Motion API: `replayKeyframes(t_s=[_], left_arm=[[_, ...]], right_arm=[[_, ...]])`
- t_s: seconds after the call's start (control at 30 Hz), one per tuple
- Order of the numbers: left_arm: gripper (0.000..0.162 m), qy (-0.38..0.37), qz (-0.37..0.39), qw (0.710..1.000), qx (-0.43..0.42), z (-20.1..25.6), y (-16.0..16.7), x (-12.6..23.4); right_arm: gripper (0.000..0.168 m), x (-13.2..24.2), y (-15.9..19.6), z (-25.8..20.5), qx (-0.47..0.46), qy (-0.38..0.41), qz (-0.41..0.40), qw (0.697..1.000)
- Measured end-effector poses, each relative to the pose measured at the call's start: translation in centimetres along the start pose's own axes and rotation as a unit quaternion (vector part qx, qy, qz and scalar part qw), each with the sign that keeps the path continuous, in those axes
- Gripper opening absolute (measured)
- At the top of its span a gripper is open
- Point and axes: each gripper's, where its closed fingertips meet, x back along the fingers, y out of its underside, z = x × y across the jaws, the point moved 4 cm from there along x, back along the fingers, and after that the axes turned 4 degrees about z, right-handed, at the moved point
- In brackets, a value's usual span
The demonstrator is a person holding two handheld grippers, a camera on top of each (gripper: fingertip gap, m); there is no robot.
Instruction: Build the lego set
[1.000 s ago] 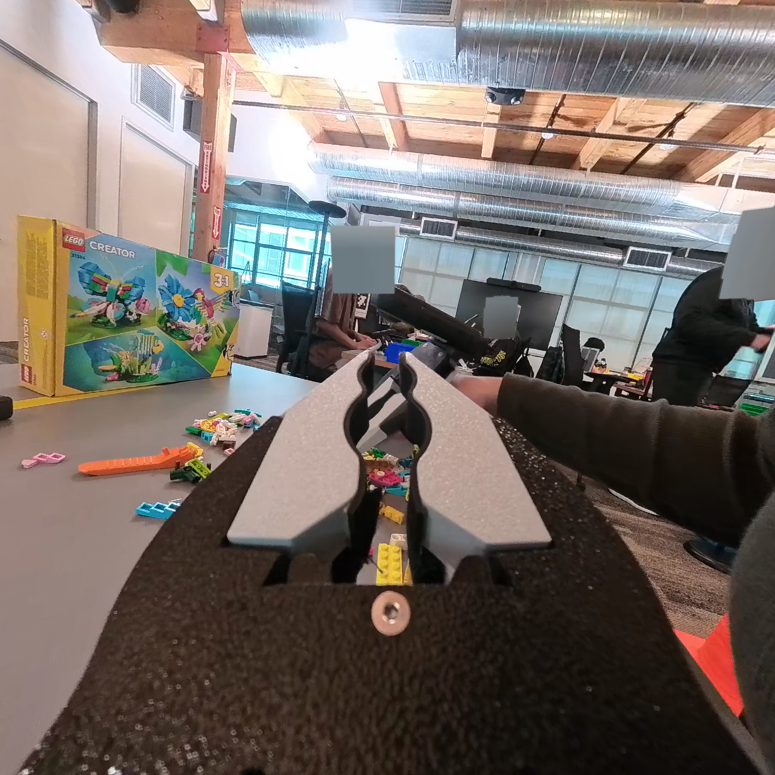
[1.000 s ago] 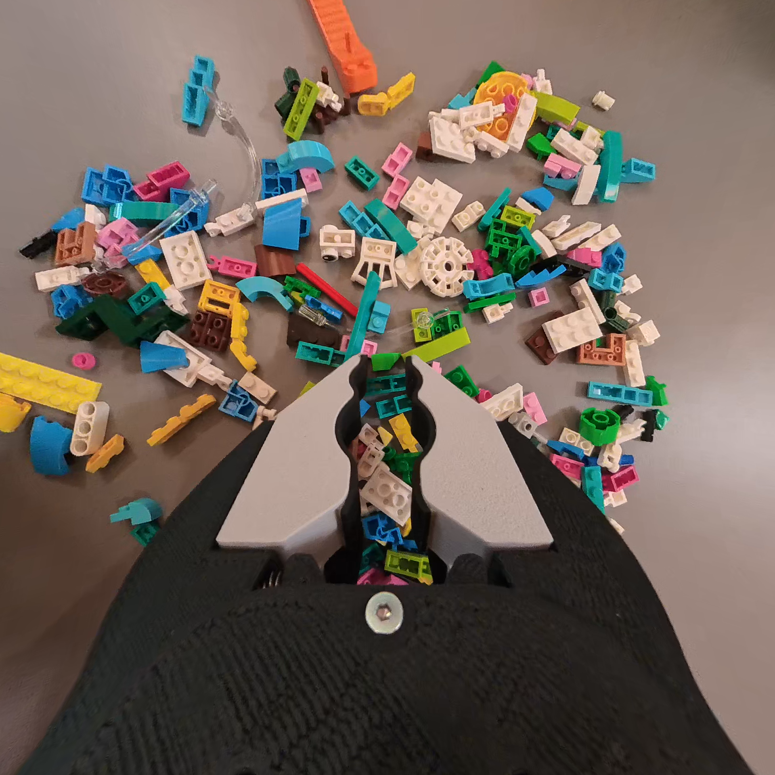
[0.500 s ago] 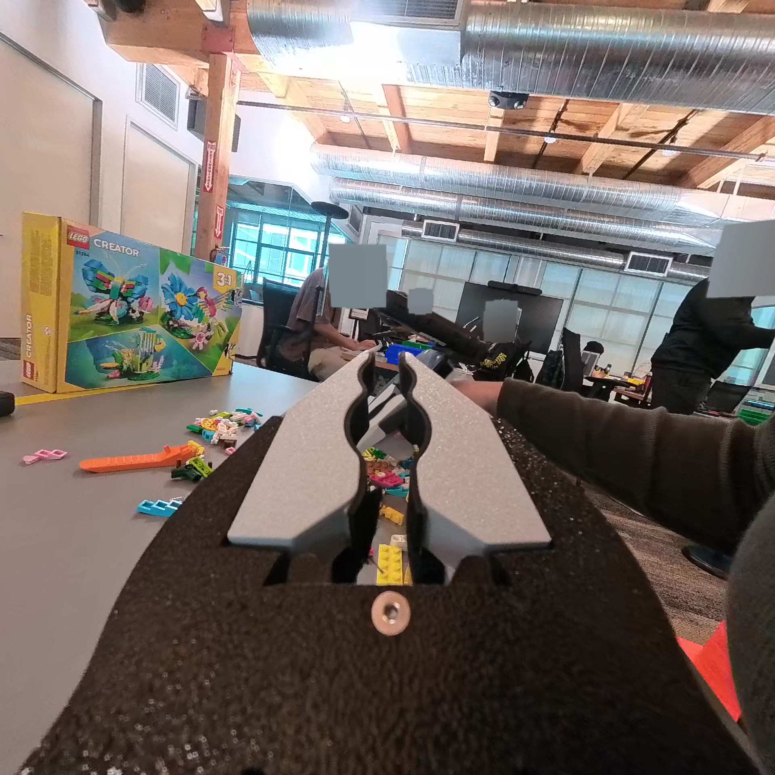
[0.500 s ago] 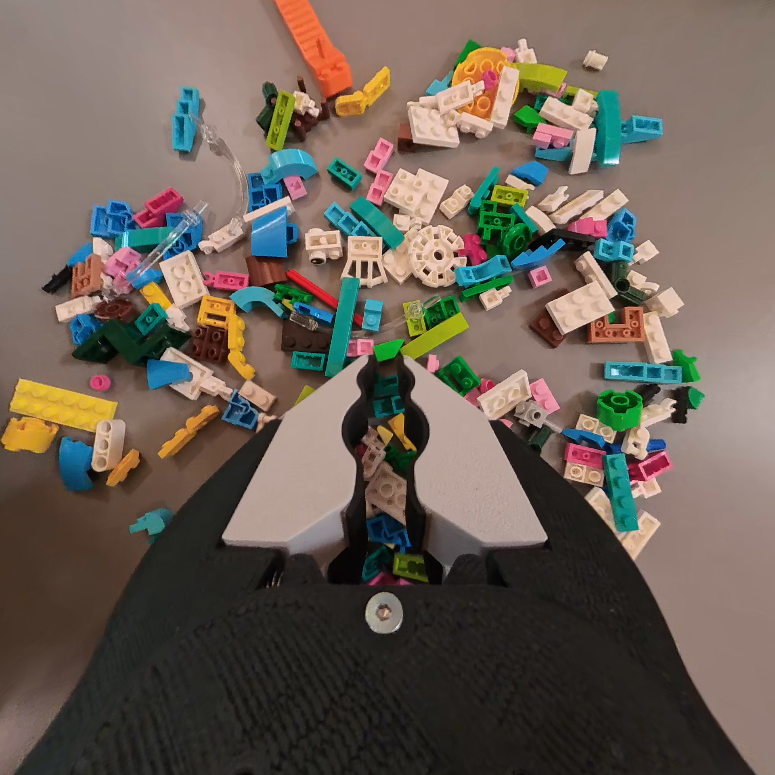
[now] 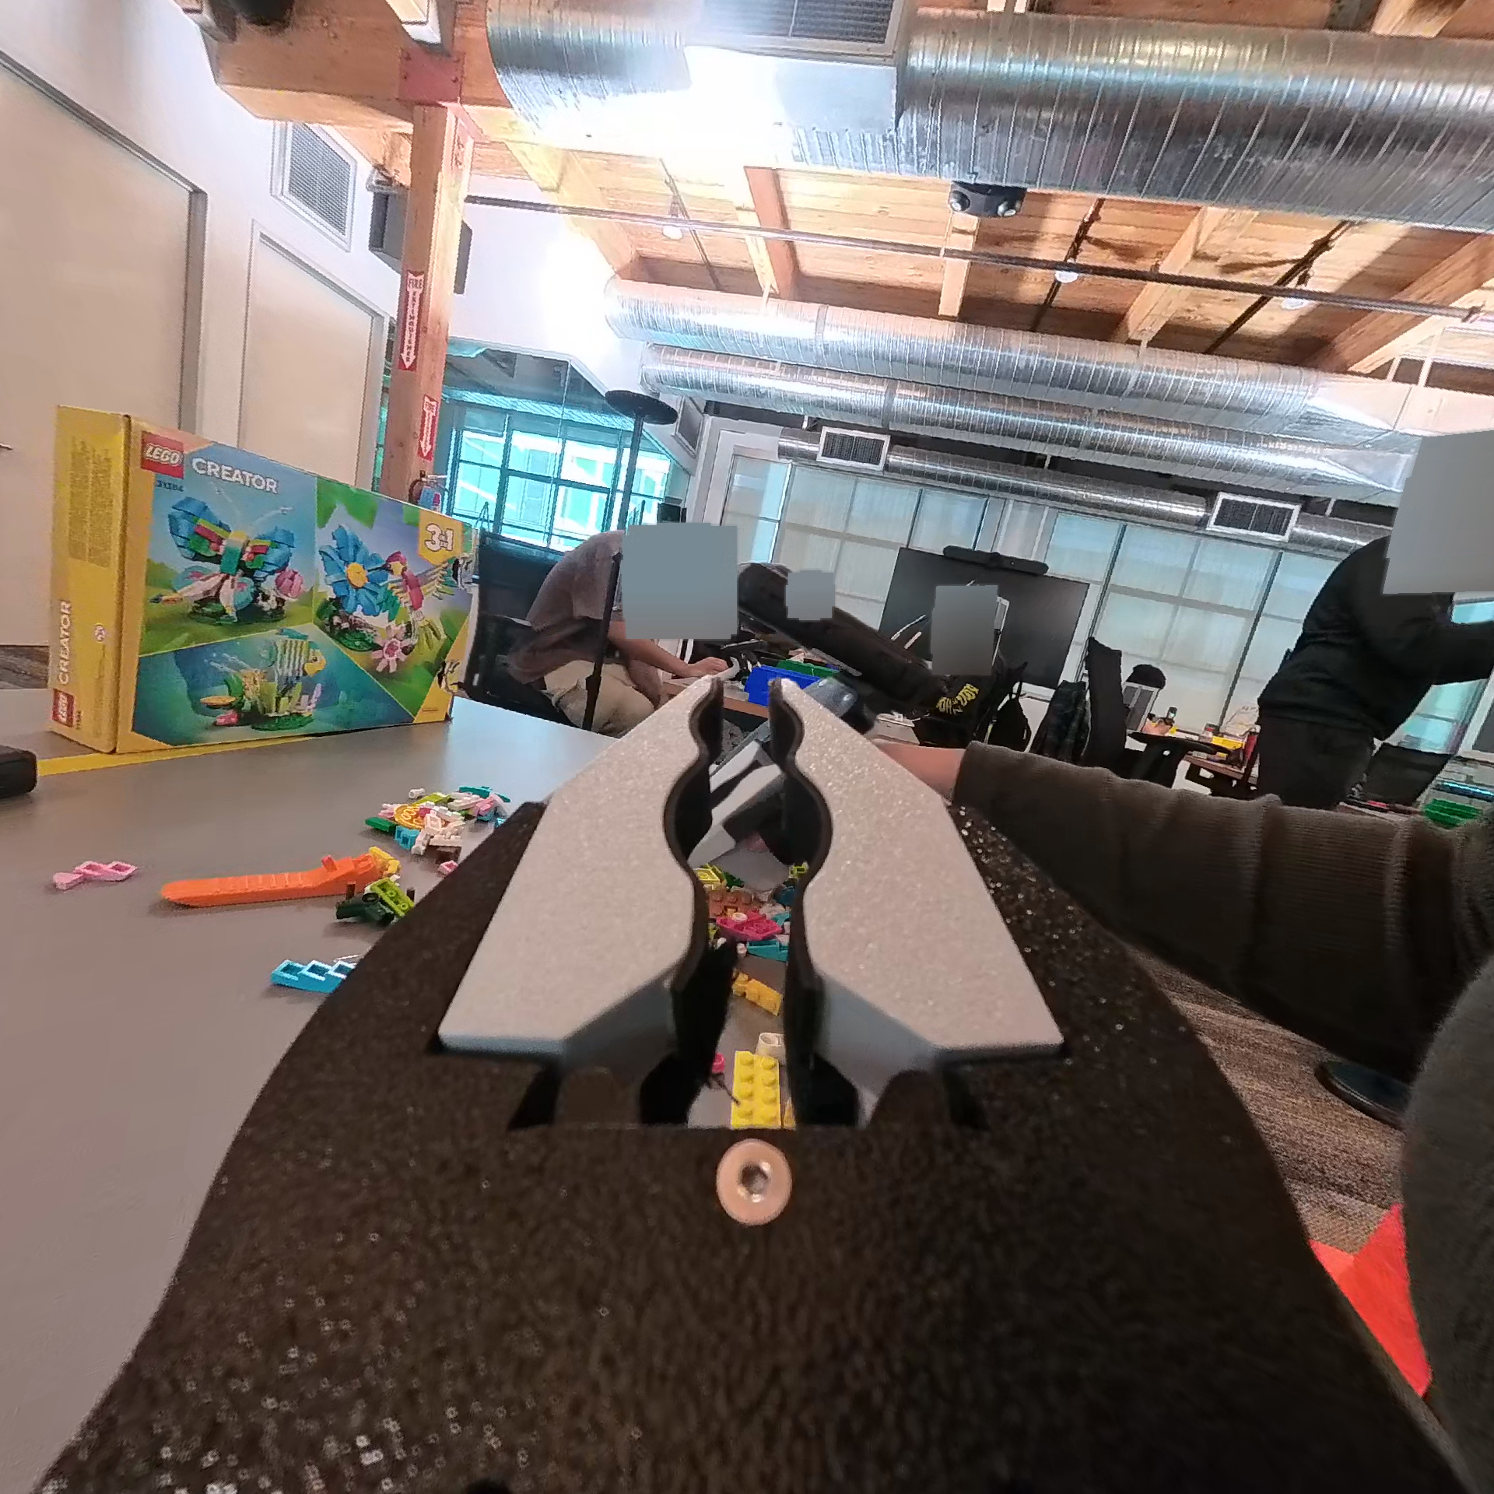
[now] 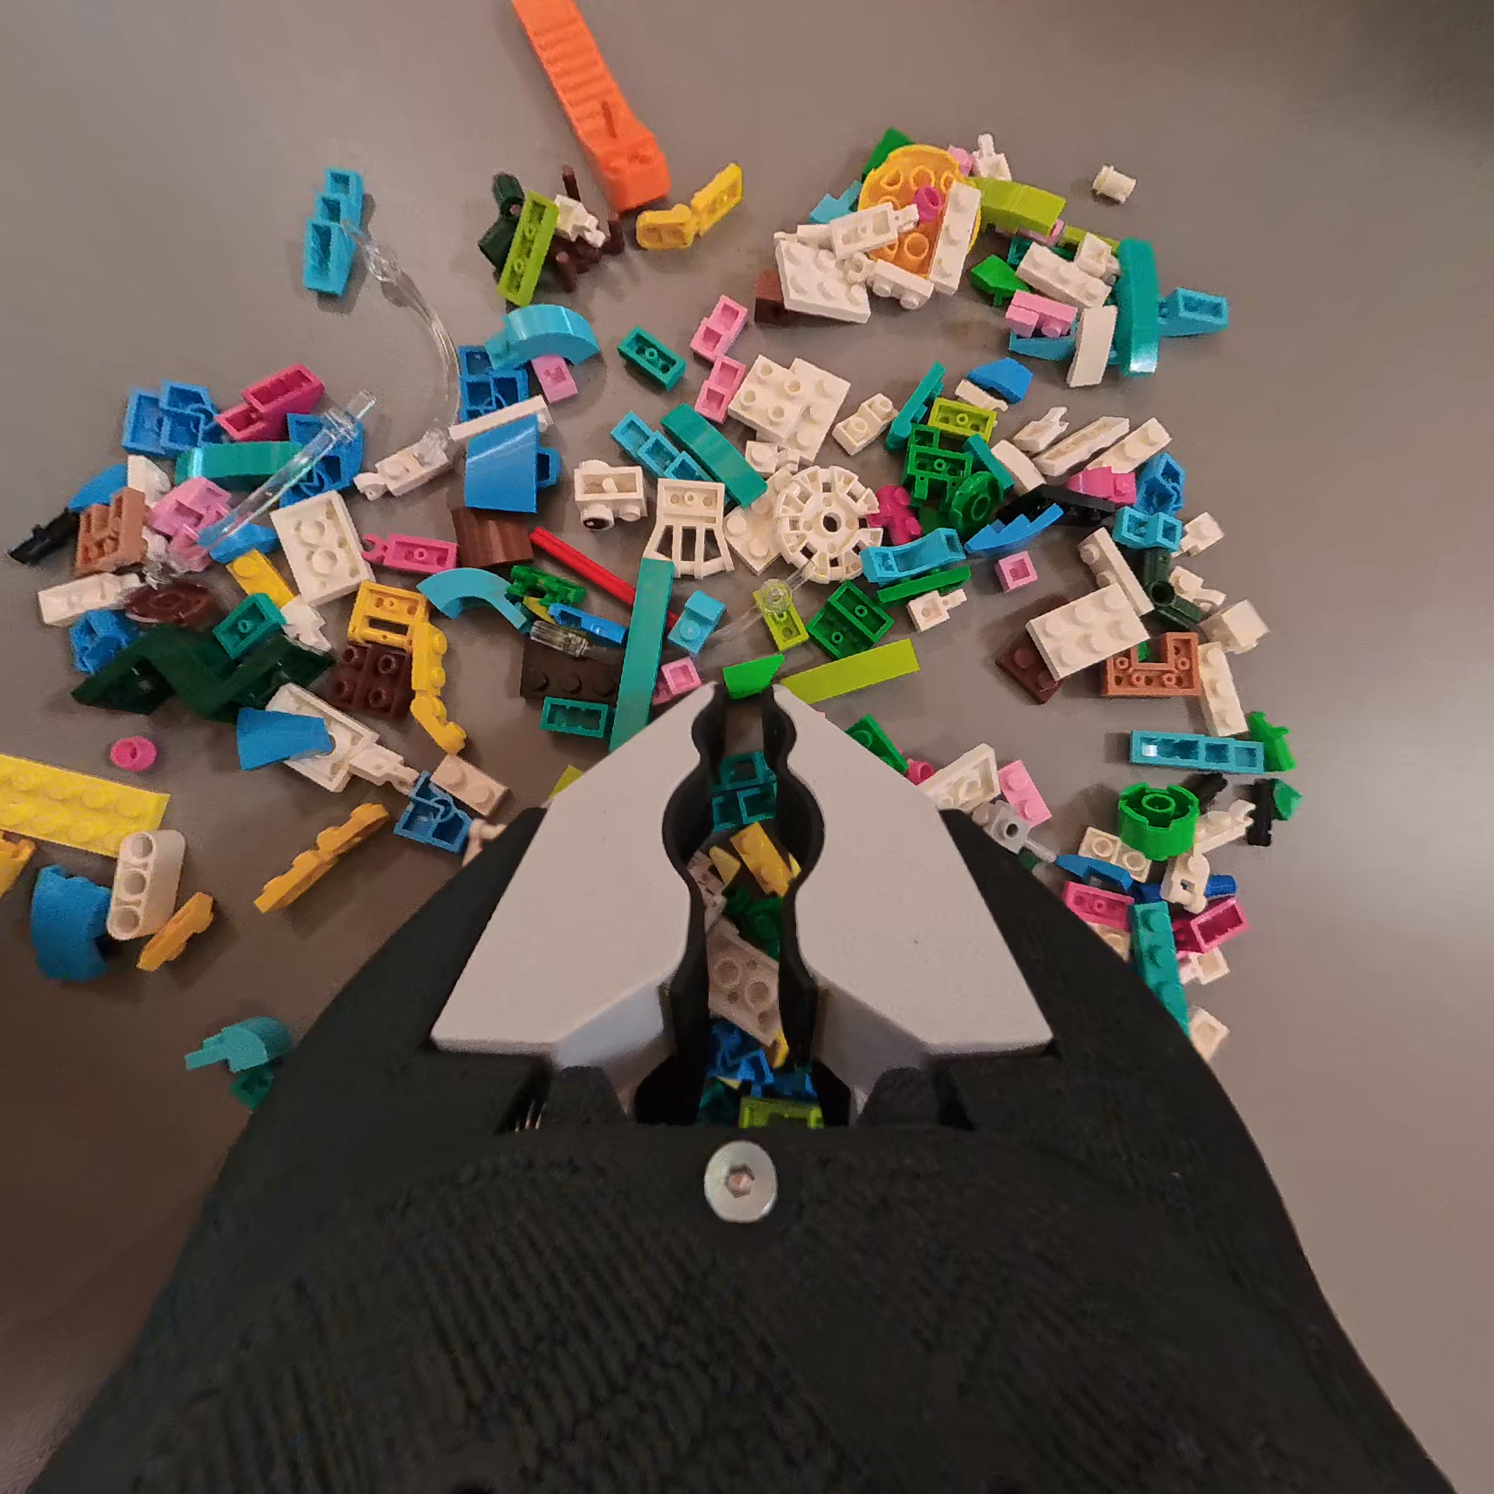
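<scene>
Many loose Lego pieces (image 6: 825, 521) of mixed colours lie spread on the grey table (image 6: 162, 162). My right gripper (image 6: 744, 699) hovers over the near side of the pile, pointing down. Its jaws stand together with a thin slit and hold nothing I can see. A bright green wedge (image 6: 752, 675) lies right at its tips, with a lime bar (image 6: 849, 671) beside it. My left gripper (image 5: 745, 699) is held low over the table, pointing level, shut and empty. Past its fingers I see part of the pile (image 5: 748, 922) and the other gripper's grey fingers (image 5: 744, 800).
An orange brick separator (image 6: 598, 105) lies at the pile's far edge; it also shows in the left wrist view (image 5: 267, 885). The yellow set box (image 5: 242, 598) stands at the table's back left. A sleeved arm (image 5: 1172, 873) reaches in from the right. People sit and stand behind. My right fingertips sit around 20 cm from my left ones. The orange brick separator (image 6: 598, 105) is about 15 cm from my right fingertips and 25 cm from my left.
My right gripper's jaws have narrowed from a wider gap to a thin slit, and it has drifted slightly over the pile. The left gripper has stayed nearly still.
</scene>
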Motion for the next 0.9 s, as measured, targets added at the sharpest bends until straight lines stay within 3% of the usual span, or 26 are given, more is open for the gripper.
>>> replayKeyframes(t_s=[0.17, 0.27, 0.53, 0.73, 0.9], left_arm=[[0.008, -0.001, 0.001, 1.0, 0.0, 0.0, 0.0, 0.0], [0.007, -0.003, 0.003, 1.0, -0.004, 0.0, 0.0, 0.0], [0.005, -0.006, 0.018, 0.999, -0.03, 0.0, -0.6, 0.2], [0.003, -0.005, 0.022, 0.999, -0.046, 0.0, -0.8, 0.3], [0.003, -0.005, 0.021, 0.999, -0.044, 0.0, -0.8, 0.3]], right_arm=[[0.007, 0.8, -1.5, -0.8, 0.043, 0.022, 0.024, 0.999], [0.007, 0.3, -4.1, -3.3, 0.067, -0.005, 0.057, 0.996], [0.007, -6.9, -13.2, -13.5, 0.137, -0.155, 0.149, 0.967], [0.007, -12.3, -16.5, -18.5, 0.215, -0.23, 0.103, 0.943], [0.007, -13.9, -16.9, -20.4, 0.249, -0.25, 0.079, 0.932]])
